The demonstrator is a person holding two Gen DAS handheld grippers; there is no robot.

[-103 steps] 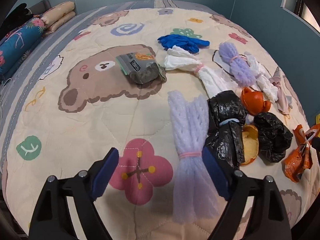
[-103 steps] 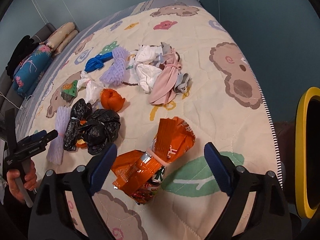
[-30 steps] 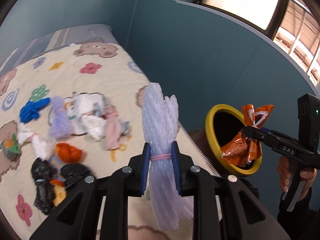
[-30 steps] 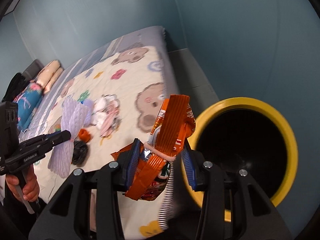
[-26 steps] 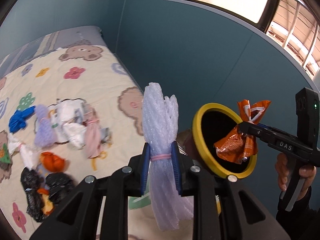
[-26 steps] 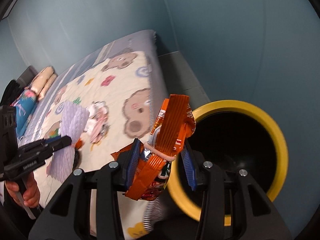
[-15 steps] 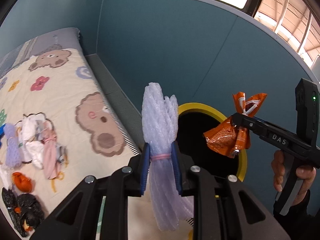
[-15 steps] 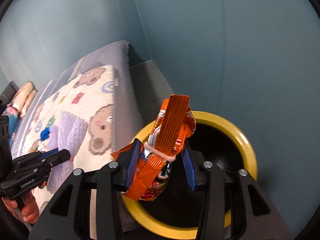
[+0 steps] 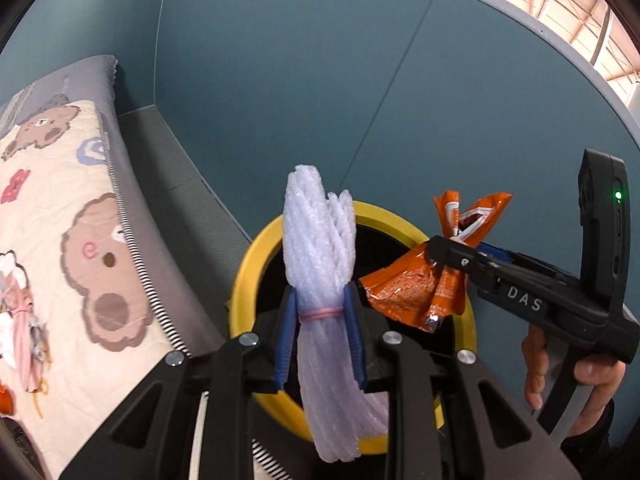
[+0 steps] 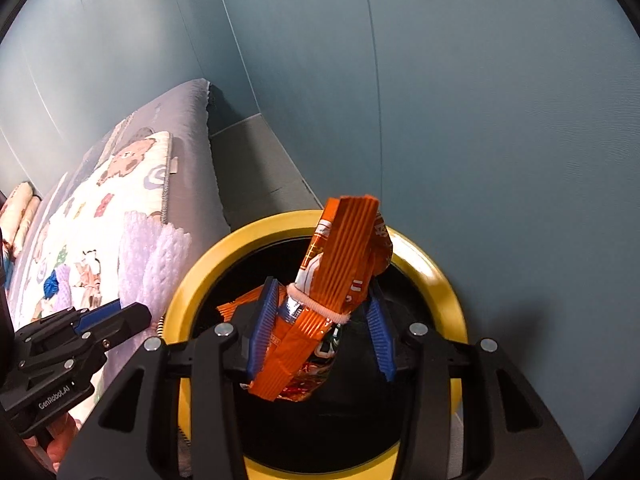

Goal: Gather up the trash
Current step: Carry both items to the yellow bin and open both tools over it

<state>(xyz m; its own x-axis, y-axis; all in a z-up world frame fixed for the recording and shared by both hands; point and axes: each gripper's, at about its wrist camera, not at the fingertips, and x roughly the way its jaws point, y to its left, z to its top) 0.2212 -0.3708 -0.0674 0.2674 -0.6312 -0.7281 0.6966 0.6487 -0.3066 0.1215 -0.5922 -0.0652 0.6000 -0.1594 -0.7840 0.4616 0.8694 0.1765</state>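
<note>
A bed [image 9: 132, 240] with a grey side fills the left, covered by a cream quilt [image 9: 60, 280] printed with brown bears and flowers. Teal wall panels [image 10: 500, 120] stand behind it. Pillows [image 10: 18, 204] lie at the bed's far end.

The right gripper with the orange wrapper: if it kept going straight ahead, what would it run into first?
Probably nothing solid at first. The right gripper, shut on the orange wrapper, points into the dark open mouth of the yellow-rimmed bin. It would likely enter the opening; how deep the bin goes cannot be seen.
</note>
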